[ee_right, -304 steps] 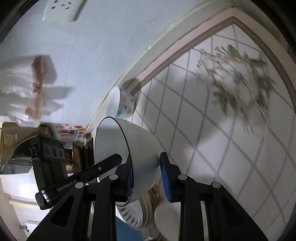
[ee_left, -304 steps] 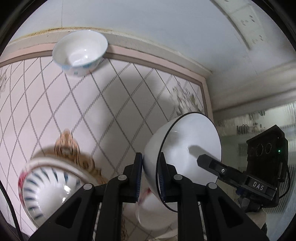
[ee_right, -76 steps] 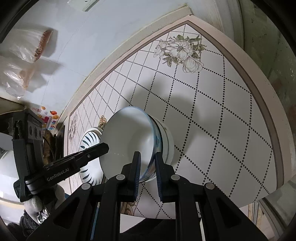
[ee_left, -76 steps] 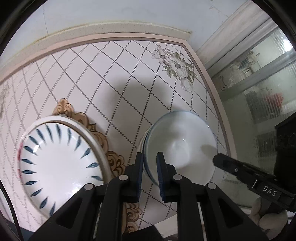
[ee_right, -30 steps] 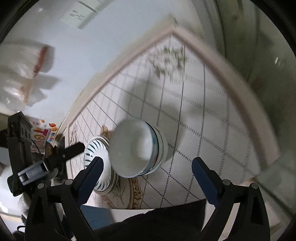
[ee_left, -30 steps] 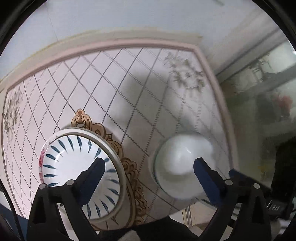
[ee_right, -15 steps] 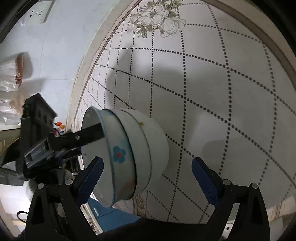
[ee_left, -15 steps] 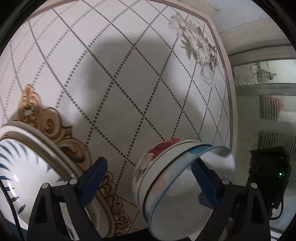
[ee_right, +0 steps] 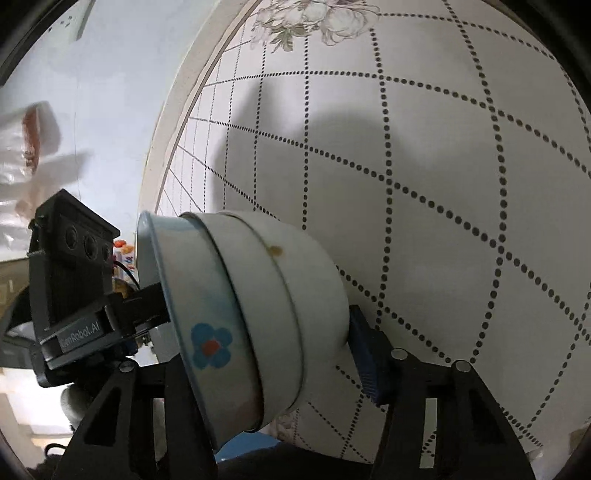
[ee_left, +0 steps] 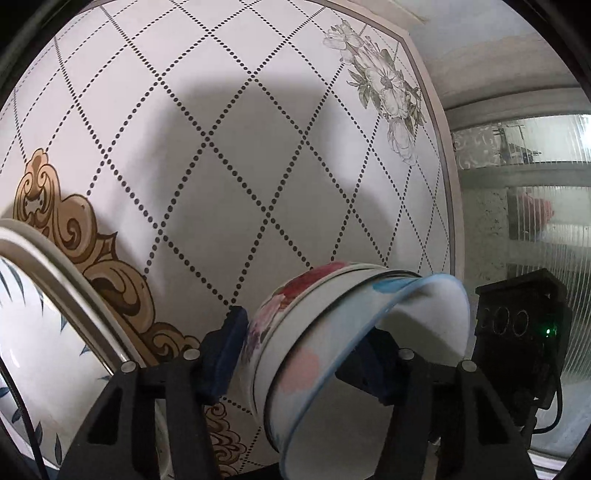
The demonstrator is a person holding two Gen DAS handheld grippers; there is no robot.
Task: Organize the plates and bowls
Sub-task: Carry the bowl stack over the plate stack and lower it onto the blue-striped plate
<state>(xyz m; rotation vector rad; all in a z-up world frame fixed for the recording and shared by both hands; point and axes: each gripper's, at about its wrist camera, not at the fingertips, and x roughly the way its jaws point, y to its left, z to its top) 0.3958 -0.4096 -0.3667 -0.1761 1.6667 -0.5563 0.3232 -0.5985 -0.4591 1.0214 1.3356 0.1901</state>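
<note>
Left wrist view showed both claws, wide apart a second before, now spread around the nested bowl stack (ee_left: 332, 332) on the table (ee_left: 221, 147), left claw (ee_left: 306, 354) and right claw (ee_right: 266, 354) bracketing it, likely for a two-handed lift.

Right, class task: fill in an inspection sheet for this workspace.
Surface: patterned tabletop, dotted diamond grid.
Job's things: nested bowl stack; leaf-pattern plate beside it, apart.
Clutter: nothing seen.
Grippers: left gripper and right gripper each straddle the stack; contact unclear.
Cables: black cable at the left view's edge.
Surroundings: ribbed glass, hanging plastic bags, wall socket.
</note>
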